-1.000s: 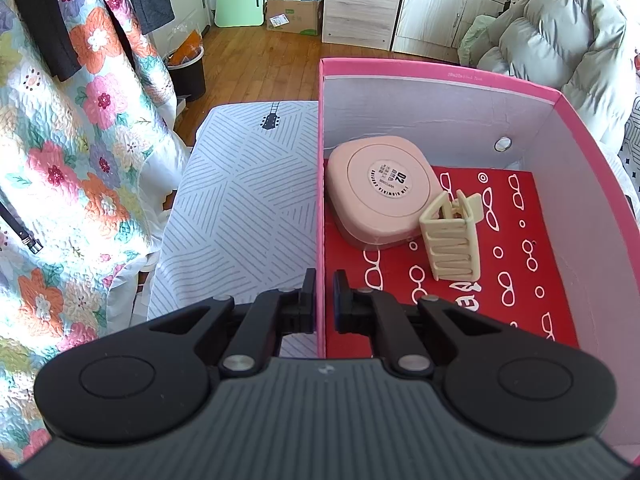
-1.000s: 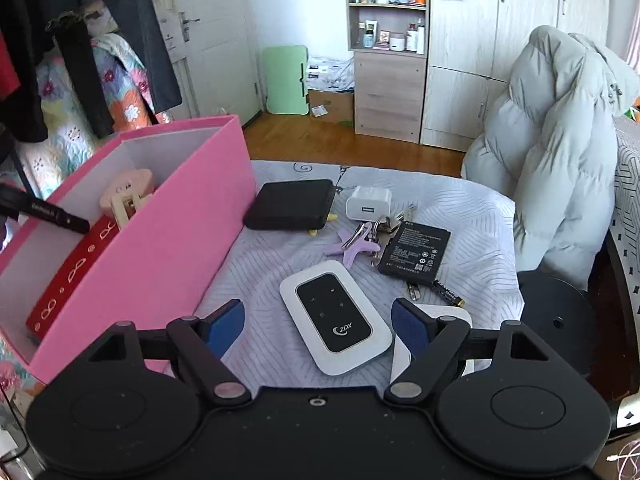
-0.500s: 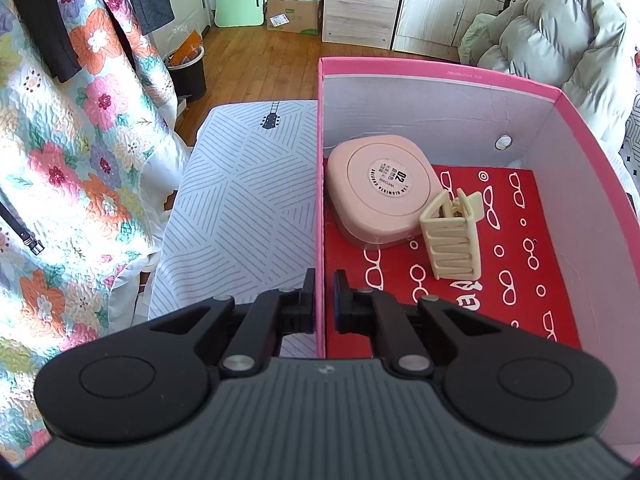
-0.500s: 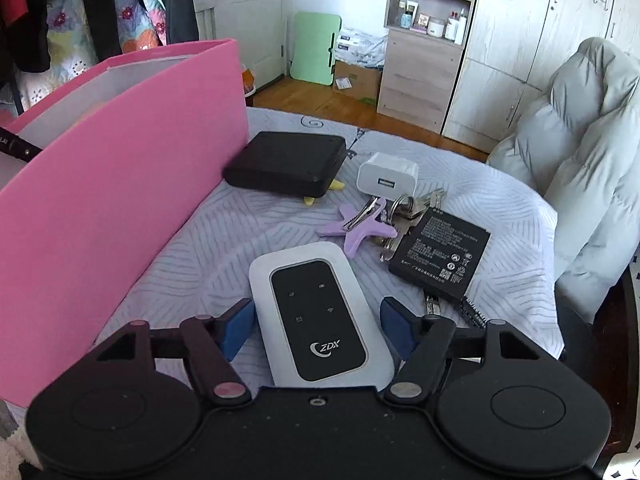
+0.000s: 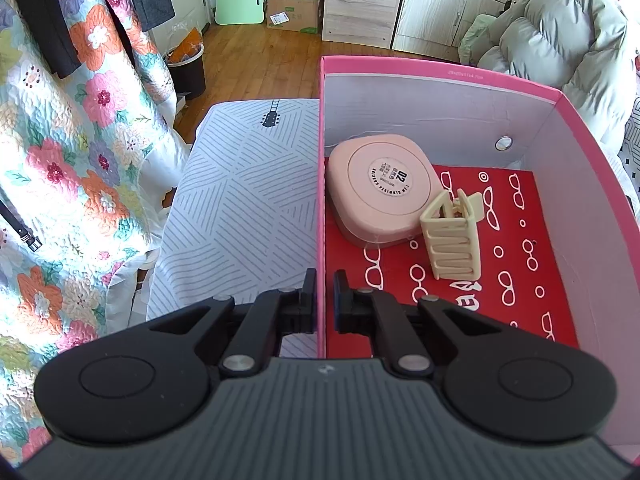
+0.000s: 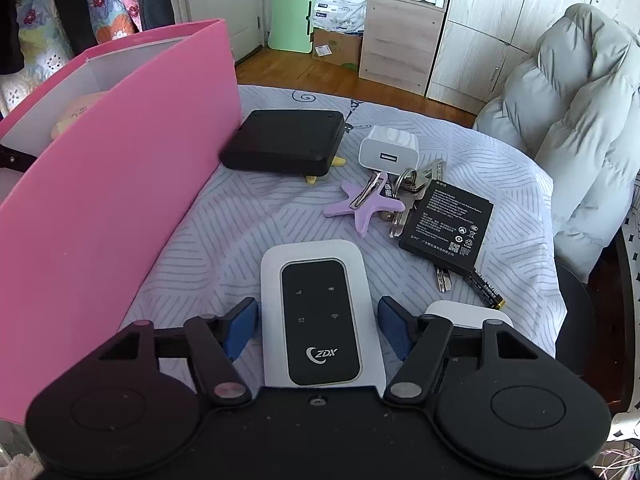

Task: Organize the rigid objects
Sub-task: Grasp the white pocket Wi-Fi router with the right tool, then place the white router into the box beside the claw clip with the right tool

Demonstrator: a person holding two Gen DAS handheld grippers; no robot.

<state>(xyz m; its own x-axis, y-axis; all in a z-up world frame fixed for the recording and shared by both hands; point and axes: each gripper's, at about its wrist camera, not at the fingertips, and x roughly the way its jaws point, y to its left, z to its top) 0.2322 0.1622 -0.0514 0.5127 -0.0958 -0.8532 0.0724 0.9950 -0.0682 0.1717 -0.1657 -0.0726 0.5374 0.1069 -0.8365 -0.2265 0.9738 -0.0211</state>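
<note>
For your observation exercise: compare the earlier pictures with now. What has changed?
The right gripper has come down around the white ZDX router, its jaws closing, pads not yet touching. The left gripper stays clamped on the pink box wall; box contents unchanged.

Pink box [image 5: 440, 70]: matt cardboard, white inside, with printed red paper lining. Pink case [image 5: 380, 190]: smooth satin plastic. Hair claw [image 5: 450, 240]: matt cream plastic. Pocket router [image 6: 320, 312]: glossy white plastic shell, glossy black face. Keys [image 6: 416, 180]: bare metal. Table cover [image 6: 240, 248]: woven cloth with line pattern.
</note>
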